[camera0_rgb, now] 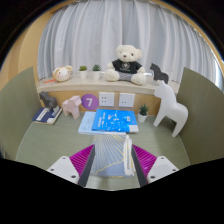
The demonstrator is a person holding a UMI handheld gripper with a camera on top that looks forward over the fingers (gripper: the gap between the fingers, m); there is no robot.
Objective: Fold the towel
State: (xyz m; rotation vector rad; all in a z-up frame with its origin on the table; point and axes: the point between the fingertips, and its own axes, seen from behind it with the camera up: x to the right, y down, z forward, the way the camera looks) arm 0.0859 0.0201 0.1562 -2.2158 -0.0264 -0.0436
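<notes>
— Magenta pads line the tongs, and what sits between them?

— A bunched, pale fold of the towel, standing up between the two fingers. Both pads lie close against the cloth, so the tongs look drawn in on it, with only the width of the fold between them.

— Where is the rest of the towel?

— I cannot tell; only that gathered part shows, raised just above the green surface.

— What lies beyond the fingers?

— A blue book flat on the surface, just ahead. To its right a white toy horse stands upright, with a small potted plant between the two and a little further back.

— And to the left?

— A small pink figure, a purple disc marked 7, and a dark notebook lying flat.

— Behind all that?

— A ledge under white curtains, carrying a teddy bear in a dark top, a smaller plush and two little green plants.
</notes>
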